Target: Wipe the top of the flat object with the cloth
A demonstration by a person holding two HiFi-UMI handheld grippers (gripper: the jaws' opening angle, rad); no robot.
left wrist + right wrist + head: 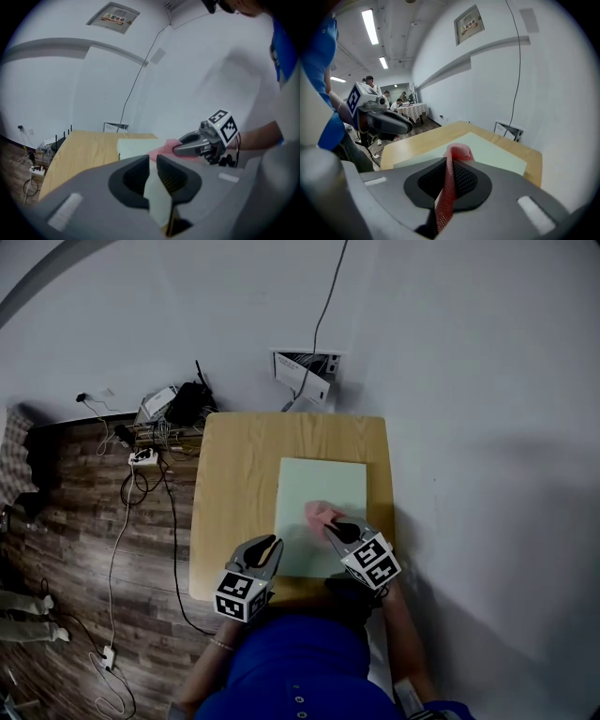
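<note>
Left tool and right tool sit low in the head view, at the near end of a wooden tabletop. A pale green flat object lies on its right half. The left tool meets the sheet's near-left edge, and the right one carries a pink cloth over the sheet's near middle.

In the left gripper view, the jaws are drawn in on a pale green strip, so this tool appears to pinch the sheet's edge and steady it.

In the right gripper view, the jaws are clamped on the cloth, which bunches at their tips above the sheet. Whether it touches the surface I cannot tell.

The wiping step looks in hand. Next, the cloth should press flat and sweep toward the far edge while the left grip holds firm.
</note>
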